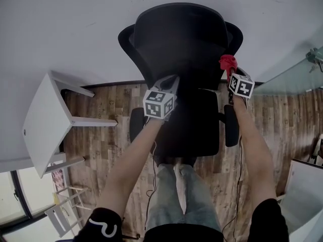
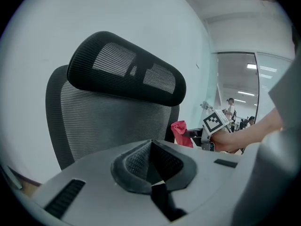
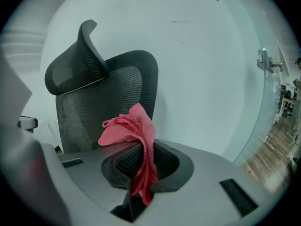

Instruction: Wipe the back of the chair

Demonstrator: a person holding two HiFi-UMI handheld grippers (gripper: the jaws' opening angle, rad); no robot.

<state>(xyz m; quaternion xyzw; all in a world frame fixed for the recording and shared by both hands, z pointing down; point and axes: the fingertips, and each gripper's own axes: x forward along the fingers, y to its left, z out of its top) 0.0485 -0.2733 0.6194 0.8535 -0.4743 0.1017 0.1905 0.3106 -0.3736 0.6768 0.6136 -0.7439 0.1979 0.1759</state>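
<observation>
A black mesh office chair [image 1: 181, 49] stands against the white wall, its backrest [image 2: 108, 121] and headrest [image 2: 127, 74] facing me. My right gripper [image 1: 229, 69] is shut on a red cloth [image 3: 136, 140], held by the chair back's right edge [image 3: 141, 84]. The red cloth [image 1: 227, 62] also shows in the left gripper view as a red cloth [image 2: 181, 133] beside the right gripper's marker cube [image 2: 214, 122]. My left gripper [image 1: 171, 82] is shut with nothing in it, close to the middle of the chair back.
A white table [image 1: 43, 122] stands at the left. A glass partition [image 1: 295, 74] runs at the right, with a white cabinet [image 1: 303, 190] below it. The chair seat [image 1: 194, 125] and armrests [image 1: 231, 125] lie beneath the grippers over the wood floor [image 1: 101, 150].
</observation>
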